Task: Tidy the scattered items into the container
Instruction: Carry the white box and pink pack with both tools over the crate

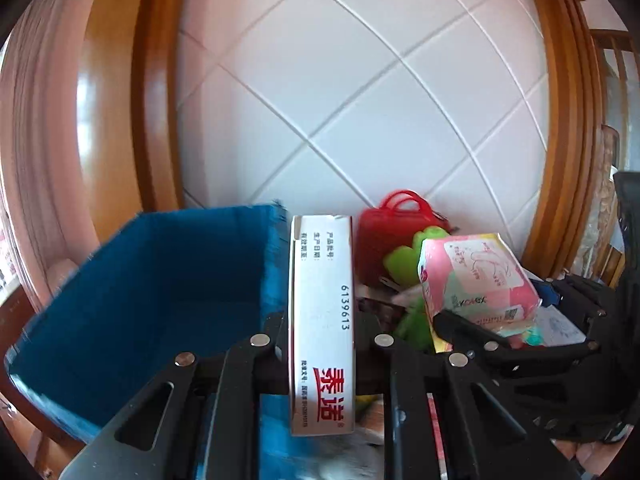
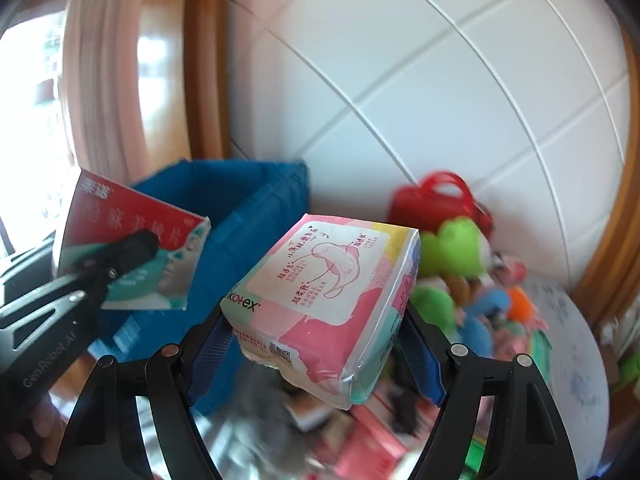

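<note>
My left gripper (image 1: 322, 320) is shut on a thin white medicine box (image 1: 320, 280) with red characters, held edge-on and upright. Just left of it stands the open blue fabric container (image 1: 160, 280). In the right wrist view the same box (image 2: 120, 208) shows its red and teal face, pinched by the left gripper (image 2: 132, 252) in front of the container (image 2: 256, 208). My right gripper (image 2: 316, 344) is shut on a pink pack of pads (image 2: 328, 280), its blue pads pressing both sides. The pack (image 1: 476, 272) hangs tilted to the right of the box.
A red case with handles (image 2: 436, 200), a green plush toy (image 2: 452, 248) and several mixed small items lie heaped against the white tiled wall (image 2: 440, 80). Wooden frames (image 1: 560, 120) flank the wall. A hand (image 2: 28, 432) grips the left tool.
</note>
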`<state>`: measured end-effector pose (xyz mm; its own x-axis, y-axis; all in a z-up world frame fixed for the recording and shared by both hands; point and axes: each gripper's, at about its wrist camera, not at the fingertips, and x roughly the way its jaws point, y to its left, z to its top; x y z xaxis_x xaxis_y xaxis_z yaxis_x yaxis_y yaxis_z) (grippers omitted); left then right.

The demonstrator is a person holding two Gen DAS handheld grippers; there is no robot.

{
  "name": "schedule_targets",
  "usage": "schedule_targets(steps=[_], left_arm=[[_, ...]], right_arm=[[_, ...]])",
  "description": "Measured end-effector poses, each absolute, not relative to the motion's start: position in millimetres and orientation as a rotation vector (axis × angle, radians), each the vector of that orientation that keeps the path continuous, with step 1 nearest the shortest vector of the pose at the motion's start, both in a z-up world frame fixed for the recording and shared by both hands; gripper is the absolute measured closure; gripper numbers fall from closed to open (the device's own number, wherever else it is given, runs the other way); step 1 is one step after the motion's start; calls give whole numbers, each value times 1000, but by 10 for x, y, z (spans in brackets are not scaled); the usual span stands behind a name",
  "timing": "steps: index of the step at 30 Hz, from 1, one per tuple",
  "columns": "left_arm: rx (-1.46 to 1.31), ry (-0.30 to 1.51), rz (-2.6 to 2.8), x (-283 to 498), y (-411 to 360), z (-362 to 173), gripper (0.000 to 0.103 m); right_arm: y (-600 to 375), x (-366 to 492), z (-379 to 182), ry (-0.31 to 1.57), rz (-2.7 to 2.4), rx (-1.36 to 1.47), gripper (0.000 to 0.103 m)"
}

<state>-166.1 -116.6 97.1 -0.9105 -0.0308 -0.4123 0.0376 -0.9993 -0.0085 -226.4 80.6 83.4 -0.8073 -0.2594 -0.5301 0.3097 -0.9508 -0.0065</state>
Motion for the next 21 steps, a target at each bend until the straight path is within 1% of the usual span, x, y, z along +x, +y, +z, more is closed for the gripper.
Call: schedule_targets(steps=[5,8,11,13,16,19,21], left_arm=[[634,-68,-2981,-1830,-2164,1227,85],[738,-100,-2938,-2100,-2733,1230,85],[906,-73,-2866,-2501,-3256,1066,85],[1058,-48,-2816,-2833,-3562,876,85],[1270,24,-2736,-3216,-3873,555,85],[1460,99,-2651,-3458,-4046,178,85],[1593,152,-2578,-3578,-4167,-115,85]], right_arm=[[-136,-2560,1161,140,-2704,734,24],[-749,-2844,1269,157,-2667,764,24],[-1276,-3202,1249,184,-2650,846,24],[-1588,-3459,1156,212,-2639,924,24],[-1965,-3873,874,267,-2610,1075,24],[-2221,-4222,500,337,-2591,1227,24],[-2316,-4446,181,340,-2544,1359,24]])
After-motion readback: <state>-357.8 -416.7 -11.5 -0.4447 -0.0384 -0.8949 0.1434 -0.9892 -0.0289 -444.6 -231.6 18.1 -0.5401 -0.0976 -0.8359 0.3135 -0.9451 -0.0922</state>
